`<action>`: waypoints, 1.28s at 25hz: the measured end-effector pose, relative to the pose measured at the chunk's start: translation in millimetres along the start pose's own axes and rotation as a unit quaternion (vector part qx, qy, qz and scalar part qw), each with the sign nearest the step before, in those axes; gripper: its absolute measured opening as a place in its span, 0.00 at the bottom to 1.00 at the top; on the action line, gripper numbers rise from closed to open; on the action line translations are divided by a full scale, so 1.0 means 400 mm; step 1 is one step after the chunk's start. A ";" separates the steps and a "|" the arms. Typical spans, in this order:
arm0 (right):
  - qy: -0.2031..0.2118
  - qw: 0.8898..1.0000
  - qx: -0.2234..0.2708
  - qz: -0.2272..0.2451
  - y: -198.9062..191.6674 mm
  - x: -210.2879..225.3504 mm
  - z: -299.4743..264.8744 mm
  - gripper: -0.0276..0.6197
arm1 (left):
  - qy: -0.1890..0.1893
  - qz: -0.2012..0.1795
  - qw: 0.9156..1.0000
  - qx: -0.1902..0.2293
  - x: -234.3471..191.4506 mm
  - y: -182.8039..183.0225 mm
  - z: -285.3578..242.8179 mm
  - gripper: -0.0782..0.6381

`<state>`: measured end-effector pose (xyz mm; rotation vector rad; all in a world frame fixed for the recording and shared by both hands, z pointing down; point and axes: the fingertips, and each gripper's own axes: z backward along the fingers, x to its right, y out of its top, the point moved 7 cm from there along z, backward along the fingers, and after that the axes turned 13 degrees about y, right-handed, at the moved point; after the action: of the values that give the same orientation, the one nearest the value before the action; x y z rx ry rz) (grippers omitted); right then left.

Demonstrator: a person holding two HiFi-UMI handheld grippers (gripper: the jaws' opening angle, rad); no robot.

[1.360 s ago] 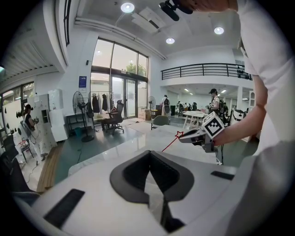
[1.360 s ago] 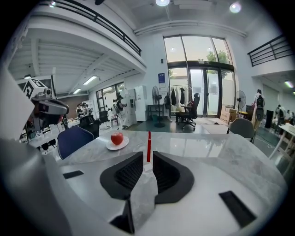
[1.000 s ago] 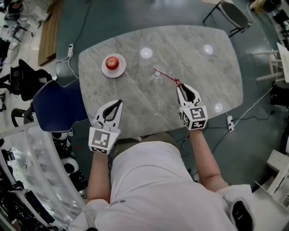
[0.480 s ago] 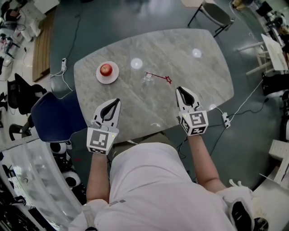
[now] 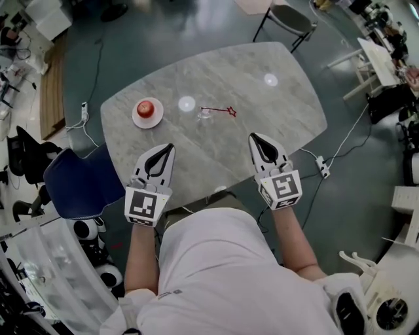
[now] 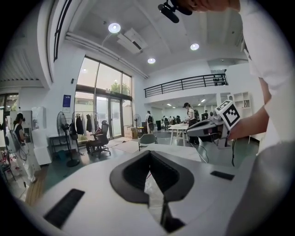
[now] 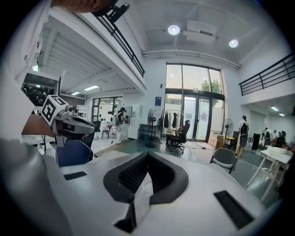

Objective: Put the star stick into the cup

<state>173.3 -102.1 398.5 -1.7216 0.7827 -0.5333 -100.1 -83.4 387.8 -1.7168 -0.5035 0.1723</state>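
Closest to us is our own white shirt [image 5: 216, 268], with both bare forearms reaching forward from it. Our left hand carries the left gripper [image 5: 171, 147], a white two-fingered tool with a square-marker cube at its back. Its own view shows its fingers pressed together at the tips with nothing between them. Our right hand carries the matching right gripper [image 5: 251, 137], and its fingers likewise meet at the tips around nothing.

In the head view both tools lie over the near edge of the grey marble oval table [image 5: 281, 118], well apart from each other and each angled slightly inward. Off the table's near left corner stands a dark blue chair [image 5: 82, 180]. A white power strip [image 5: 320, 166] lies on the floor off the table's right side.

Further out, near the middle of the table, stands the small clear glass cup [image 5: 205, 114]. The thin red star stick [image 5: 222, 110] is at the cup. Its plain end lies at the rim and its star end sticks out to our right, past the glass. At this size we cannot tell whether the plain end reaches down inside the cup or only rests across its top. Both grippers are well short of the stick and the cup.

Left of the cup, and apart from it, a red apple [image 5: 146, 106] sits on a round white plate [image 5: 148, 120]. Beyond the table's far edge a grey chair [image 5: 288, 16] stands on the dark floor.
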 end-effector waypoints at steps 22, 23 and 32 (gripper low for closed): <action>-0.004 0.999 0.001 0.053 0.018 -0.219 0.084 0.06 | -0.064 -0.028 0.997 0.040 0.060 0.031 0.083 0.11; -0.003 0.999 0.000 0.052 0.017 -0.224 0.082 0.06 | -0.065 -0.029 0.997 0.039 0.059 0.031 0.086 0.11; 0.009 0.999 -0.007 0.050 0.004 -0.261 0.068 0.06 | -0.067 -0.032 0.997 0.036 0.058 0.015 0.118 0.11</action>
<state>121.1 -7.8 393.4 -1.6824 0.8817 -0.4758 -96.0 -32.2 375.6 -1.6244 -0.6432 0.2569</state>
